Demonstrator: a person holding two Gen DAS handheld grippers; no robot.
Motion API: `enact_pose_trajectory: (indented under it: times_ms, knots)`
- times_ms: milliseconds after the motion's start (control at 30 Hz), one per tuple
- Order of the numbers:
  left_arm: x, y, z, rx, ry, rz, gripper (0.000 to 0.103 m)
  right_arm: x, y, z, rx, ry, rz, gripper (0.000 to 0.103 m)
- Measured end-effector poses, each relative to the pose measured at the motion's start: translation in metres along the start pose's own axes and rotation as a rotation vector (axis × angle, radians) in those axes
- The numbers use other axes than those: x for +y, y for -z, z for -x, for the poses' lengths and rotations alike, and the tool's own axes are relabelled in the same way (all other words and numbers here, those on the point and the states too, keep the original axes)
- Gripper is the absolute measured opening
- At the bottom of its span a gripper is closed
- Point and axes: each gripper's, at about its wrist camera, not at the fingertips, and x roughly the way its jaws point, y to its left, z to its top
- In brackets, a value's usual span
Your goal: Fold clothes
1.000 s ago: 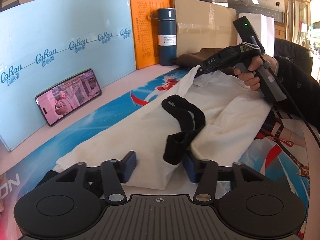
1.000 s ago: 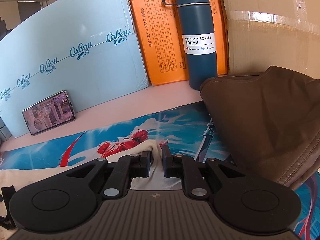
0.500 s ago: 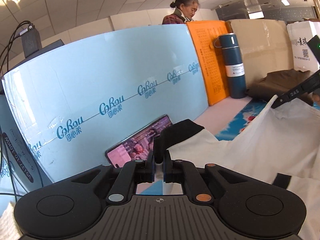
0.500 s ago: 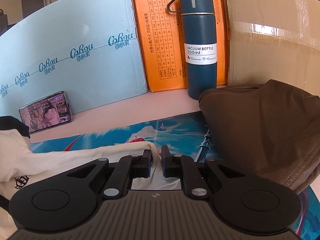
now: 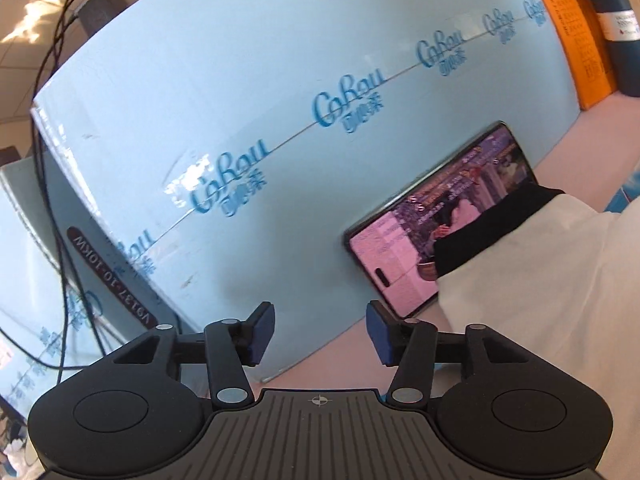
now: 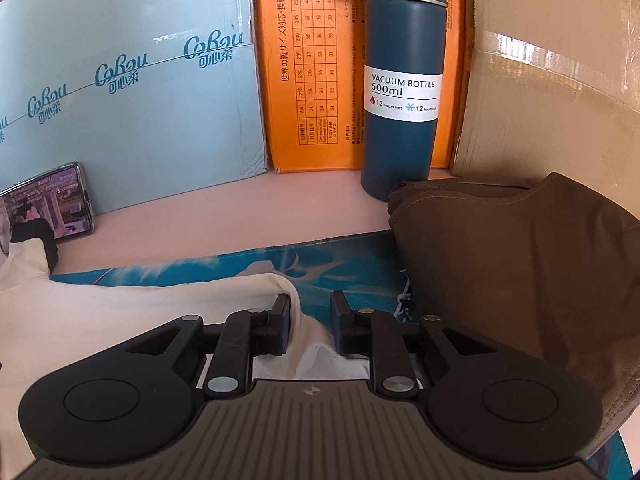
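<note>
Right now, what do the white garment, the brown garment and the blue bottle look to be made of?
White garment: soft matte knit, probably cotton; it drapes and creases, with a black cuff.
Brown garment: thicker, smooth fabric with visible stitched seams; it could be cotton twill or a synthetic.
Blue bottle: likely metal with a matte painted coat, a bright metal ring at the cap and a paper-like label reading "vacuum bottle".
</note>
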Motion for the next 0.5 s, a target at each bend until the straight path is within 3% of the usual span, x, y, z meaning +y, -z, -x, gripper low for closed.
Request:
enact_pose_trajectory:
  times_ms: [33, 100, 167, 267, 333, 400, 500]
  knots:
    - [0.011, 0.004, 0.011, -0.001, 0.014, 0.043, 0.054, -0.003, 0.0, 0.003, -0.008, 0.0, -0.015, 0.034]
    - [0.025, 0.017, 0.044, -0.021, 0.056, 0.111, 0.069, -0.008, 0.0, 0.011, -0.028, -0.005, -0.032, 0.039]
    - [0.034, 0.033, 0.083, -0.049, 0.09, 0.173, 0.077, -0.011, -0.001, 0.023, -0.059, 0.005, -0.038, 0.048]
    - [0.035, 0.056, 0.141, -0.086, 0.176, 0.248, 0.08, -0.011, -0.001, 0.043, -0.137, 0.072, -0.003, 0.061]
    - [0.027, 0.075, 0.181, -0.131, 0.264, 0.236, 0.082, -0.014, -0.001, 0.054, -0.171, 0.109, -0.009, 0.065]
    - [0.014, 0.094, 0.216, -0.178, 0.359, 0.176, 0.088, -0.015, 0.001, 0.066, -0.168, 0.056, -0.034, 0.065]
    - [-0.005, 0.114, 0.247, -0.162, 0.459, 0.093, 0.089, 0.005, 0.012, 0.082, -0.1, -0.151, -0.018, 0.065]
